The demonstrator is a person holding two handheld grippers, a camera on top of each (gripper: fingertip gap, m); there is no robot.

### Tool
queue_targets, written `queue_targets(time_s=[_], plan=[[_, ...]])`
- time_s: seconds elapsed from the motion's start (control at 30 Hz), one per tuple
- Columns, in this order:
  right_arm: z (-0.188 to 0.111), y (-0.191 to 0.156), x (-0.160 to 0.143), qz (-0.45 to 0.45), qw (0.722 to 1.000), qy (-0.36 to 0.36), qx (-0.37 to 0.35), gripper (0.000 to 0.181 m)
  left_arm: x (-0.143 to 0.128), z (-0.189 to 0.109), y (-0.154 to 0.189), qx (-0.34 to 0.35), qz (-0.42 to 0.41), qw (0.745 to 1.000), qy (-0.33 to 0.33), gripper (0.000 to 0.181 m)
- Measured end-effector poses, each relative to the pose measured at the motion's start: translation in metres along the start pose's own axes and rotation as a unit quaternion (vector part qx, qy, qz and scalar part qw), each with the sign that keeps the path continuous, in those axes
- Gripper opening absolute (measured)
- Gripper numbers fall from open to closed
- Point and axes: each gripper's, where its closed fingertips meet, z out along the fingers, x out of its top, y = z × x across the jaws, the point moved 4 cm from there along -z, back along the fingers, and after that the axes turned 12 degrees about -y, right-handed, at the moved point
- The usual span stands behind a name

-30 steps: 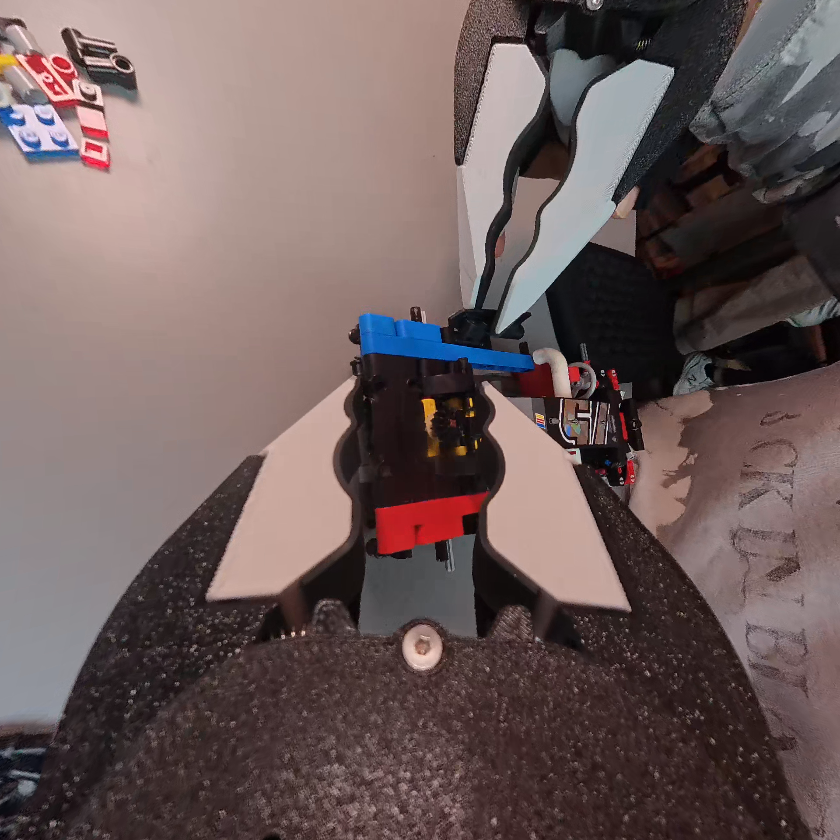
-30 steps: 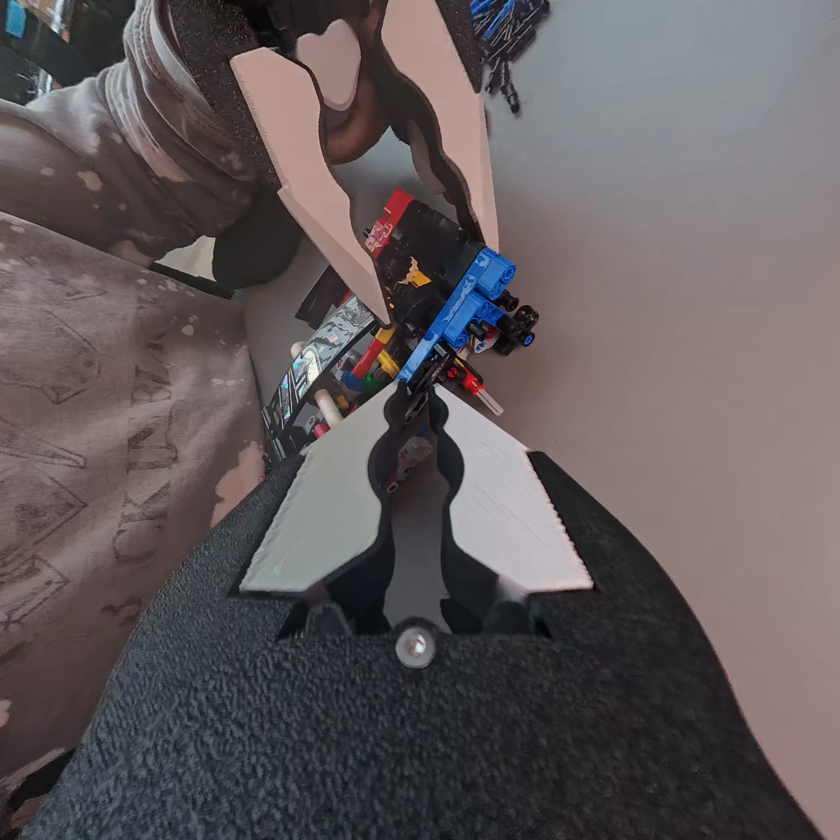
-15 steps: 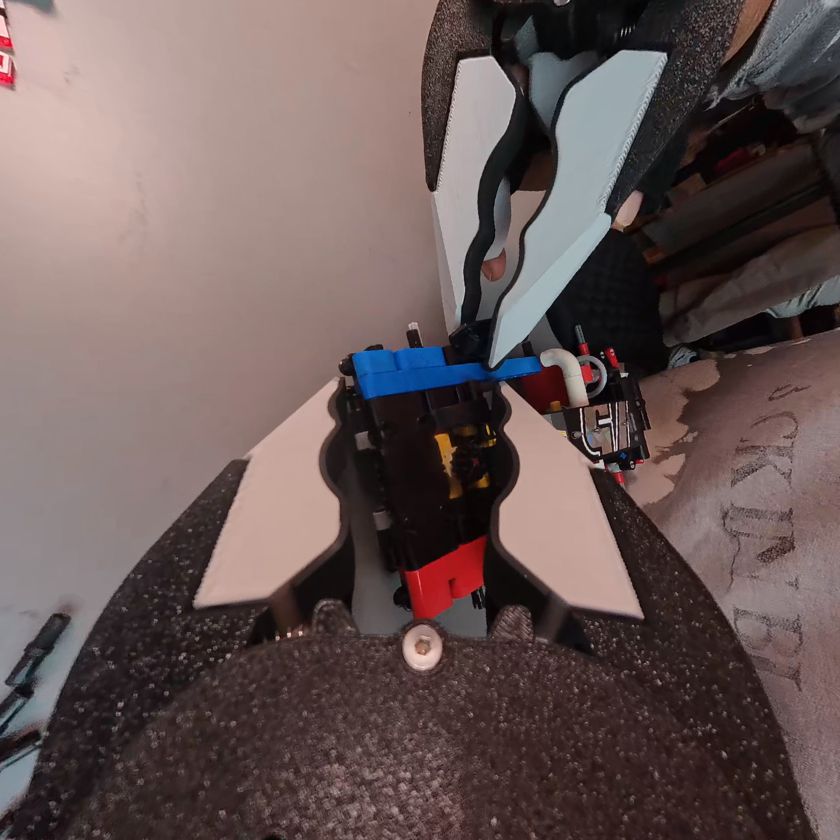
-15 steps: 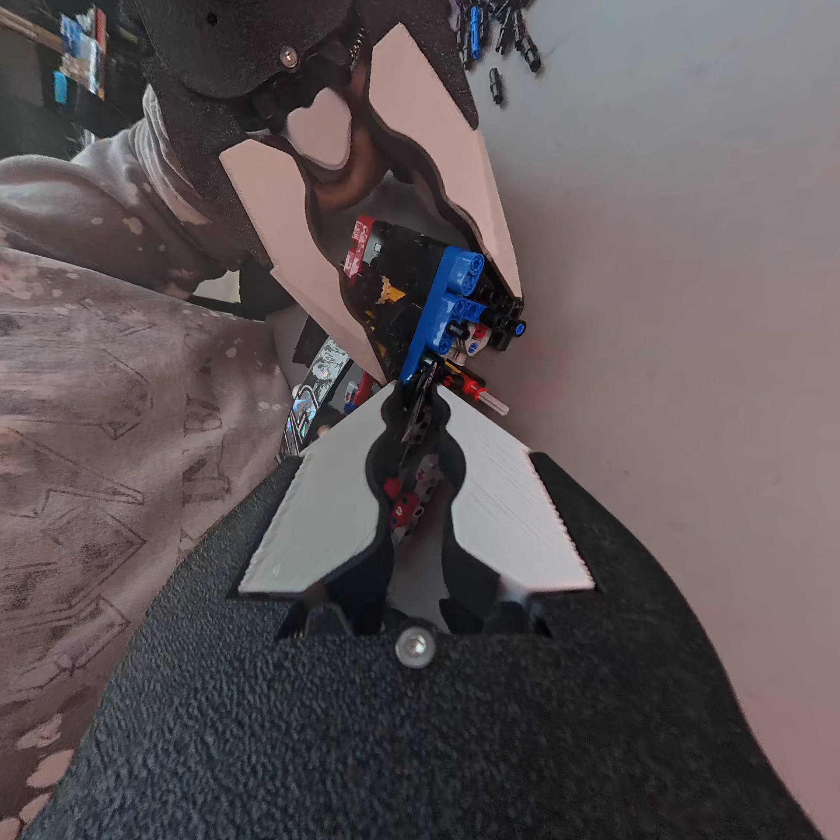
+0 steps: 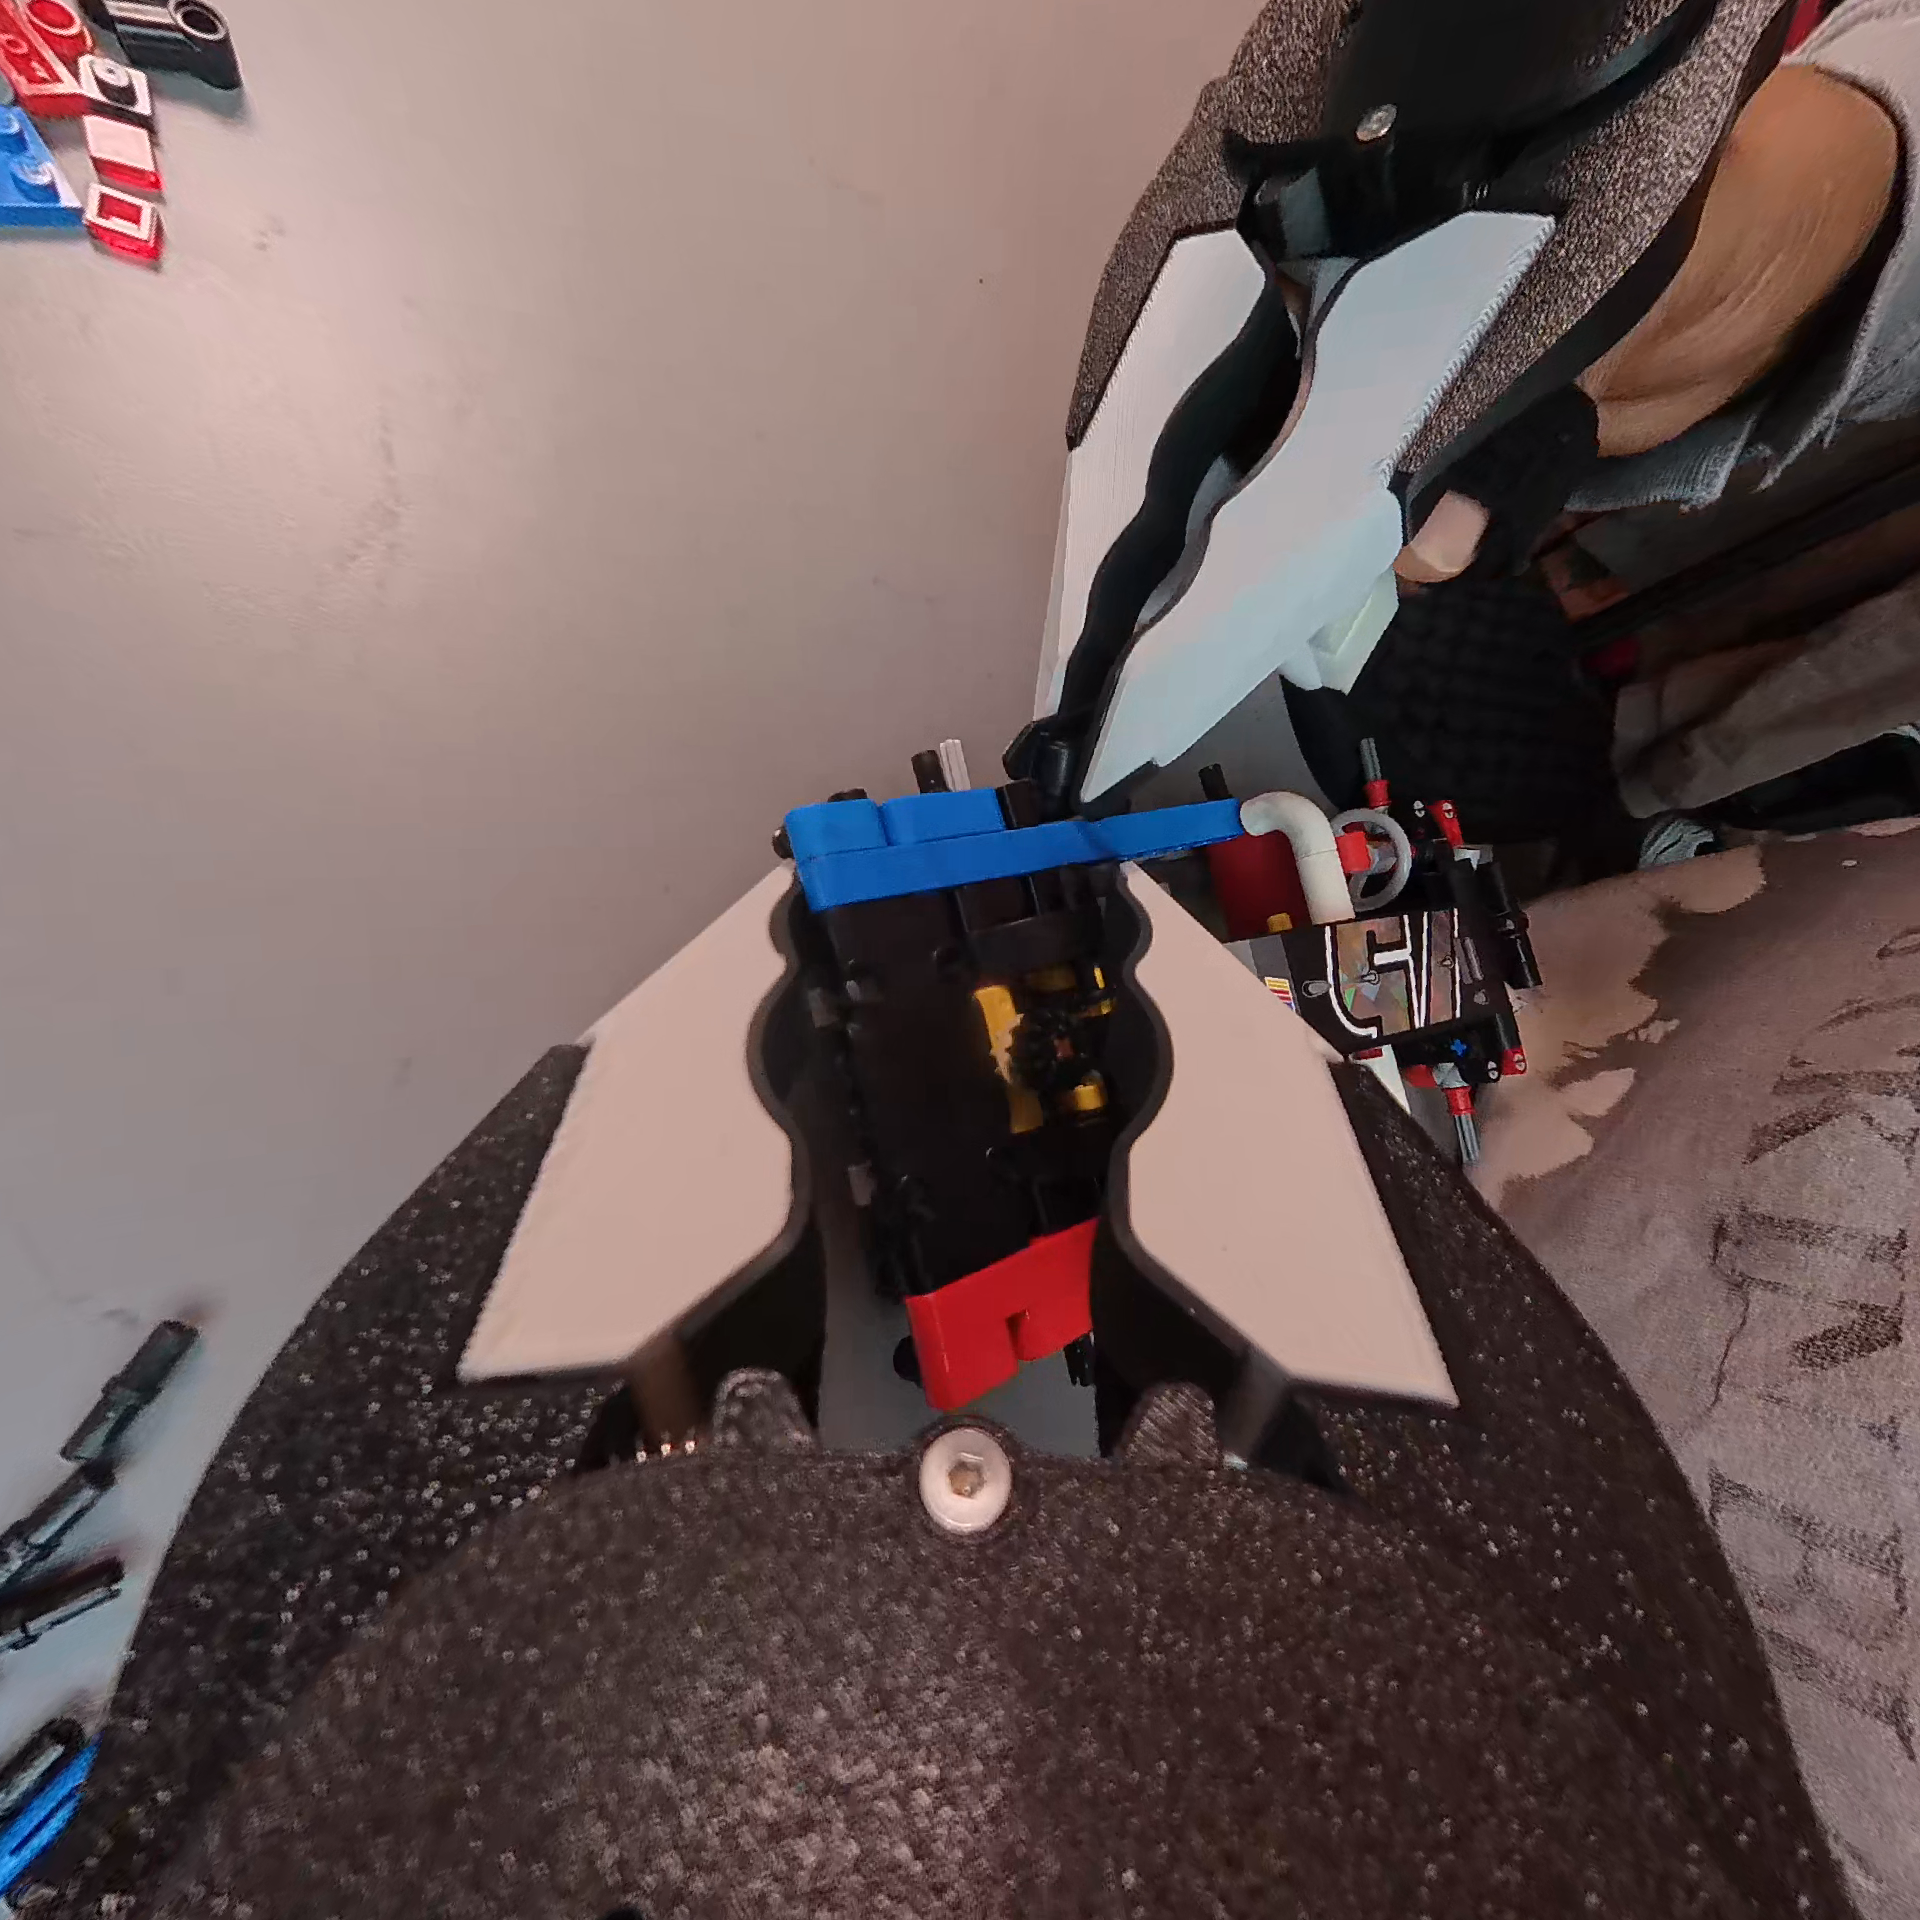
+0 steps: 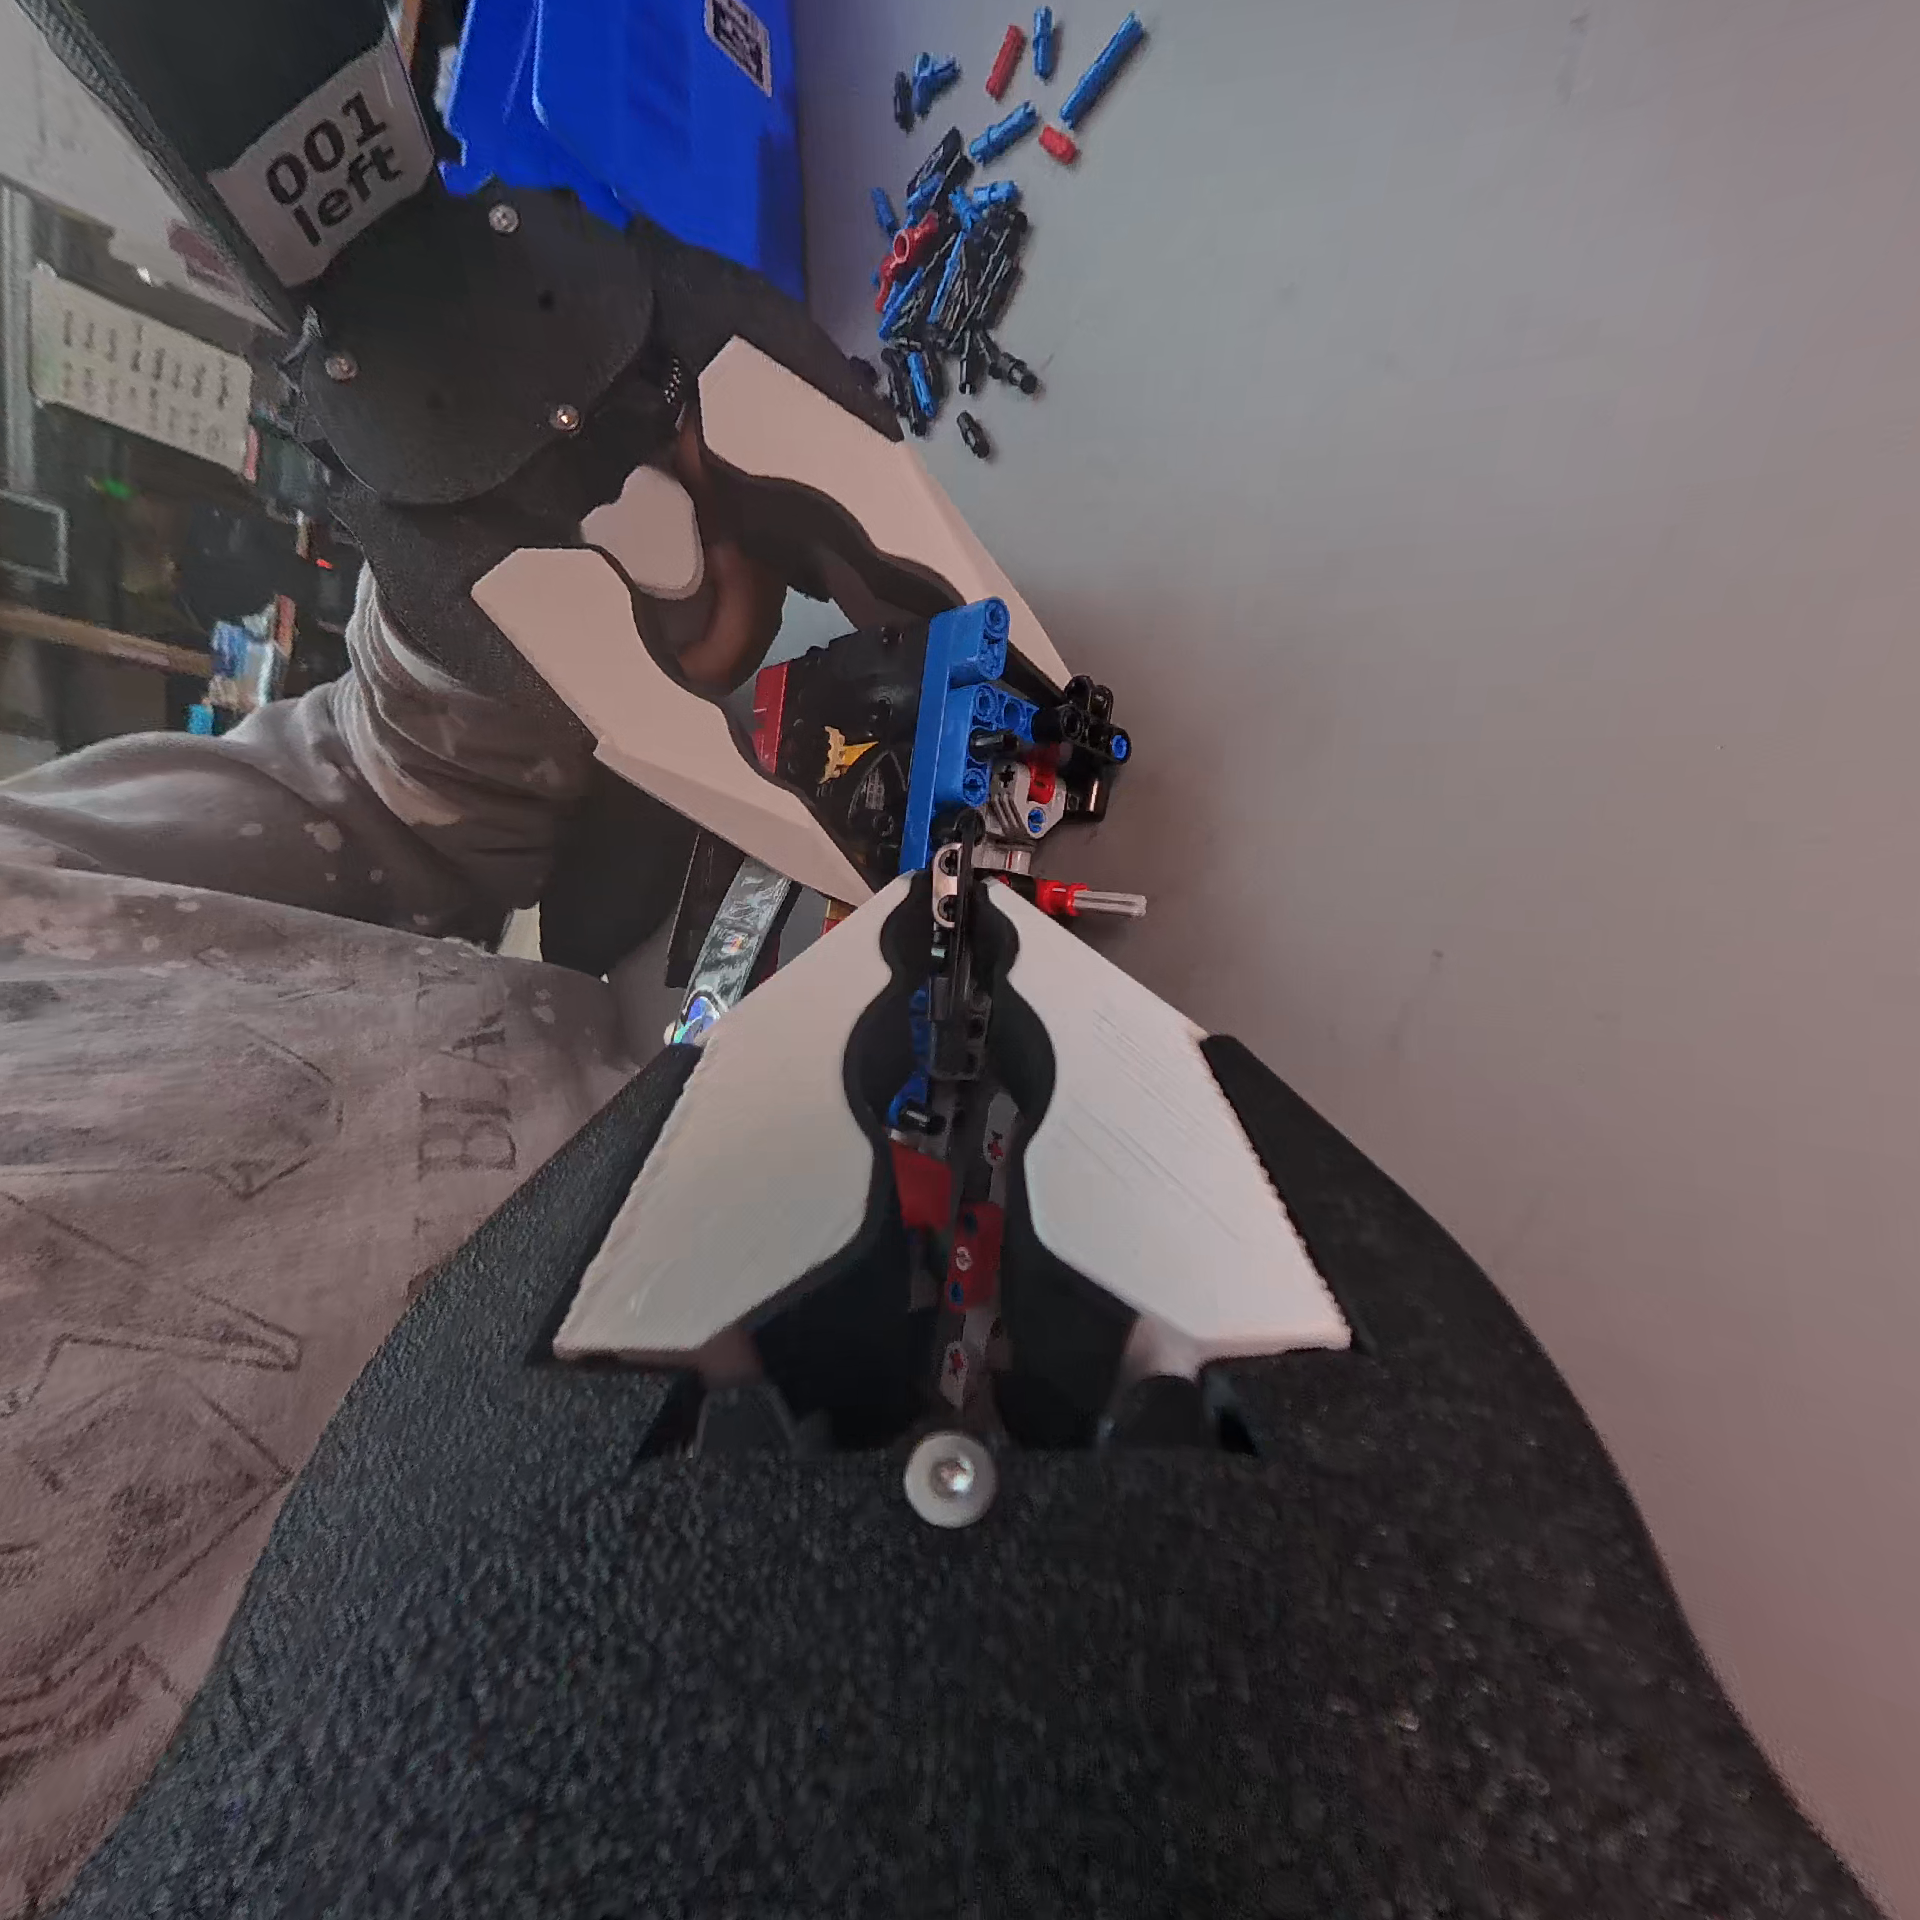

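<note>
A pale tabletop [image 5: 436, 582] carries the scene, its near edge running beside a person's grey patterned garment [image 5: 1766, 1195], which fills the right of the left wrist view. Open surface stretches away on the far side of the two tools, so there is free room that way and little toward the person.

Held above it, a brick-built model [image 5: 997, 1070] sits lengthwise in the left tool [image 5: 951, 894], whose jaws are closed against its black body. The model's long axis runs along the tool's fingers, a red block [image 5: 997, 1320] at the palm end and a blue beam [image 5: 935, 842] lying crosswise at the fingertips. A second, panelled section [image 5: 1403, 977] of the model juts out to the right, toward the person.

The right tool [image 6: 961, 888] comes in from the opposite side, nearly facing the left one. Its jaws are closed on a thin black and red strip [image 6: 961, 1174] that runs along its fingers, the strip's far end meeting the model just beside the blue beam. In the left wrist view its tips touch the top of that beam.

Small parts lie well apart from both tools: a heap of blue and black pins [image 6: 966, 239] beside a blue bin [image 6: 644, 114], flat red and blue pieces [image 5: 83, 135] at a far corner, and dark pins [image 5: 73, 1507] near the left tool's housing.
</note>
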Motion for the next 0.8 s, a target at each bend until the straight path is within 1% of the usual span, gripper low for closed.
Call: queue_targets(time_s=[0.1, 0.13, 0.2, 0.23, 0.27, 0.3, 0.33, 0.4, 0.47, 0.6, 0.67, 0.73, 0.8], plan=[[0.000, 0.000, -0.002, 0.021, 0.999, 0.042, -0.003, 0.005, 0.000, 0.000, 0.000, 0.000, -0.002, 1.000, 0.005, 0.054], [-0.008, 0.007, 0.000, 0.038, 0.996, 0.078, -0.021, 0.006, -0.001, -0.001, -0.001, 0.002, -0.002, 1.000, 0.004, 0.054], [-0.051, 0.026, 0.012, 0.077, 0.980, 0.179, -0.044, 0.005, -0.005, -0.004, -0.001, 0.002, -0.004, 1.000, 0.006, 0.053], [-0.055, 0.017, 0.009, 0.053, 0.982, 0.174, -0.051, 0.005, -0.006, -0.004, -0.001, -0.003, -0.008, 1.000, 0.014, 0.053], [-0.050, 0.001, 0.007, 0.026, 0.985, 0.163, -0.044, 0.006, -0.005, -0.004, -0.001, -0.005, -0.009, 1.000, 0.014, 0.053], [-0.047, -0.008, 0.007, 0.011, 0.986, 0.160, -0.048, 0.006, -0.004, -0.004, -0.001, -0.004, -0.005, 1.000, 0.009, 0.053], [-0.049, -0.009, 0.009, 0.006, 0.985, 0.164, -0.056, 0.006, -0.003, -0.003, -0.001, -0.004, -0.002, 1.000, 0.005, 0.053], [-0.062, -0.002, 0.016, 0.011, 0.983, 0.177, -0.056, 0.006, -0.002, -0.002, 0.000, -0.008, -0.002, 1.000, 0.007, 0.053], [-0.068, 0.004, 0.018, 0.002, 0.984, 0.170, -0.058, 0.006, -0.002, -0.002, -0.001, -0.012, -0.006, 1.000, 0.012, 0.053], [-0.065, 0.020, 0.016, -0.002, 0.987, 0.148, -0.064, 0.007, 0.001, -0.002, -0.003, -0.012, -0.005, 1.000, 0.016, 0.053], [-0.063, 0.022, 0.017, -0.003, 0.988, 0.147, -0.051, 0.007, 0.004, -0.002, -0.003, -0.018, 0.004, 1.000, 0.022, 0.053], [-0.061, 0.023, 0.017, -0.029, 0.987, 0.141, -0.070, 0.007, 0.006, -0.005, -0.004, -0.025, 0.004, 0.999, 0.036, 0.054], [-0.058, 0.029, 0.017, -0.047, 0.986, 0.123, -0.098, 0.007, 0.008, -0.013, -0.003, -0.043, 0.005, 0.998, 0.051, 0.059]])
